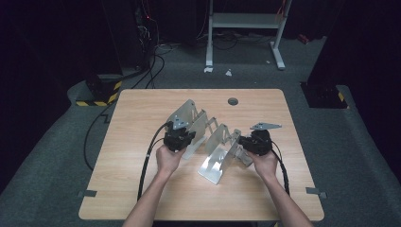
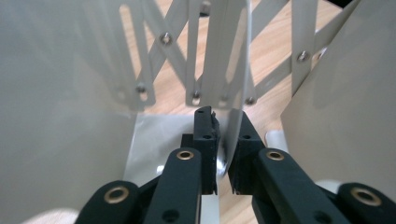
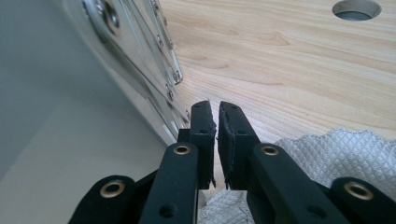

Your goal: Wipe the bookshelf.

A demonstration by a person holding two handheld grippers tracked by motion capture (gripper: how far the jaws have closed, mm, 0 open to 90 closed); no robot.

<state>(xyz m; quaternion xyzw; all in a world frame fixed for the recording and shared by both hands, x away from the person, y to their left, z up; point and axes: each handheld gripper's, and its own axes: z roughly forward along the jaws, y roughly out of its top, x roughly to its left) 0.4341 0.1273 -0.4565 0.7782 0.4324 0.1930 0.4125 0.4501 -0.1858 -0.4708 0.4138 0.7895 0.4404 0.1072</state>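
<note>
An expandable metal rack (image 1: 215, 146), made of flat plates joined by scissor-like crossed strips, sits at the centre of the wooden tabletop (image 1: 142, 189) in the high view, stretching from the upper left to the lower right of the frame's middle. The person's forearms enter from the bottom edge, one hand at each end of the rack.

The left gripper (image 1: 178, 140) is at the left end of the rack, just above the left hand (image 1: 169, 158). In the left gripper view its jaws stand on either side of one thin upright plate (image 2: 233, 84) at the frame's centre, close against its lower edge; the crossed strips (image 2: 159, 56) and their rivets show behind it in the upper half.

The right gripper (image 1: 254, 143) is at the right end of the rack, with the right hand (image 1: 265, 163) below it. In the right gripper view (image 3: 217, 135) the jaws are almost closed, with a narrow gap and nothing between them; the rack's plate fills the left of that frame and a white quilted cloth (image 3: 345, 154) lies at the lower right. A round hole (image 3: 357, 9) in the tabletop sits at the upper right.
</note>
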